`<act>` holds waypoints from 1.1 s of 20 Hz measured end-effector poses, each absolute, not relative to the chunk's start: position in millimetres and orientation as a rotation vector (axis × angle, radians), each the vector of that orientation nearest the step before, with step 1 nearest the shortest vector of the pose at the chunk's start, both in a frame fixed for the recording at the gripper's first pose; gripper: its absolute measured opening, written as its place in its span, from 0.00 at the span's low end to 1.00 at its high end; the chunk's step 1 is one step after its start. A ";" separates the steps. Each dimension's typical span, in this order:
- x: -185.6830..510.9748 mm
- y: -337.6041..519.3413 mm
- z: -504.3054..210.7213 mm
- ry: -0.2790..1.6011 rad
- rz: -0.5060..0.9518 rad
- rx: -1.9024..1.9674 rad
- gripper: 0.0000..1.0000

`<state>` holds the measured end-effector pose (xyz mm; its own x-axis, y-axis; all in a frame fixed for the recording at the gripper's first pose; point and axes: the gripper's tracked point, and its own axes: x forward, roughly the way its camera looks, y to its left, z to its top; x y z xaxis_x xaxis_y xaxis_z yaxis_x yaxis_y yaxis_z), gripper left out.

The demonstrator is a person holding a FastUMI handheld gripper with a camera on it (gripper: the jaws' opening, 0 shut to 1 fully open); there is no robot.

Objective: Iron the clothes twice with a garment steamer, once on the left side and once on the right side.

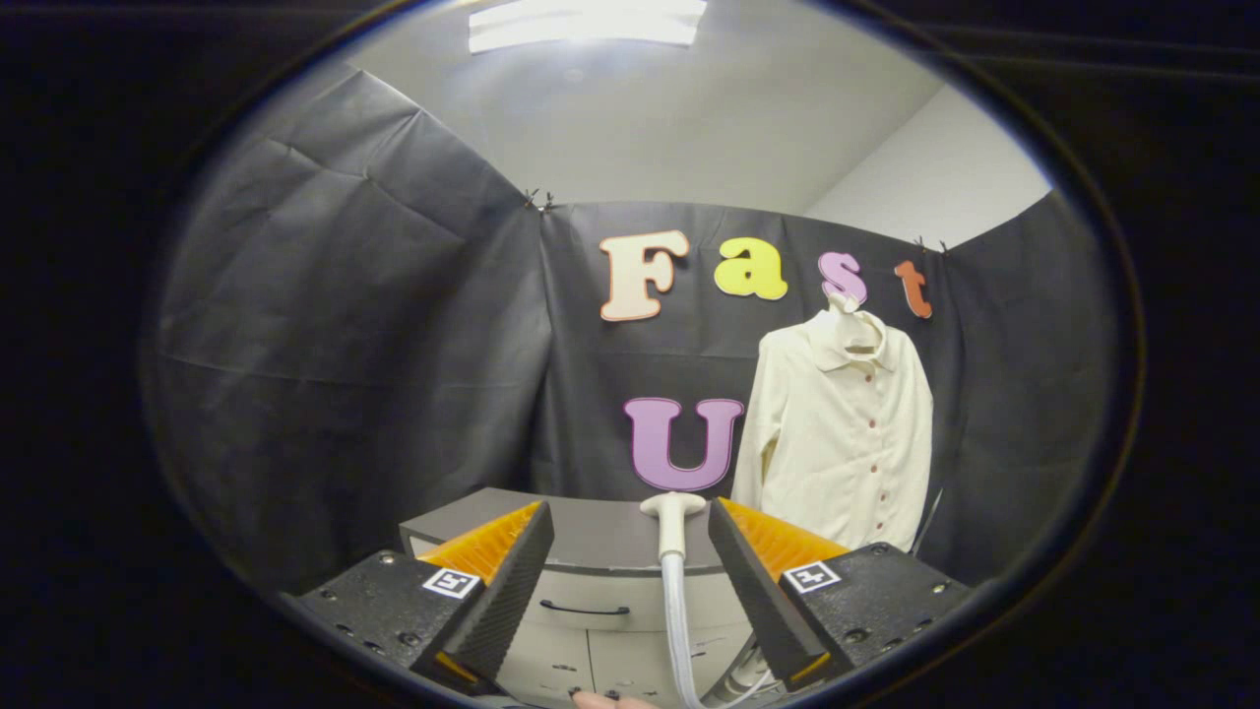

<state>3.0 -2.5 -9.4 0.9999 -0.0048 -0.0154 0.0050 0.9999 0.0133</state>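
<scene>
The gripper (630, 551) is being held with its fingers spread wide apart, and nothing is being pressed by either of them. Between the fingers, nearer the right one than the left but clear of both, the garment steamer (672, 527) is being seen: its pale head is standing upright just ahead of the fingertips, and its long axis is running vertically, handle and hose (677, 630) dropping straight down below the fingers. It cannot be told what the steamer is being supported by. Behind it a grey cabinet (591, 551) with a drawer handle is being shown, beyond the fingertips.

The cream shirt (837, 433) is being displayed on a hanger well beyond the fingers and off to the right of the right finger, buttoned front facing the gripper, long axis vertical.

The coming move is judged to turn on the steamer's upright handle: the fingers are already straddling it, so a small shift to the right and a closing across the handle's width would be called for. Neither pass on the shirt appears to be begun.
</scene>
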 end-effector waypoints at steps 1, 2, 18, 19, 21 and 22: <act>3.1 -2.8 -10.2 0.016 -0.005 0.012 0.96; 3.1 -1.9 -9.5 0.013 -0.006 0.012 0.96; 10.3 -5.9 -20.5 0.033 -0.011 0.024 0.96; 10.5 -6.1 -21.0 0.035 -0.009 0.021 0.96; 11.5 -5.9 -23.4 0.037 -0.010 0.023 0.96; 13.2 -5.9 -23.1 0.035 -0.011 0.024 0.96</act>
<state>13.2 -5.9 -23.1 0.9993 -0.0106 -0.0354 0.0115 0.9996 0.0239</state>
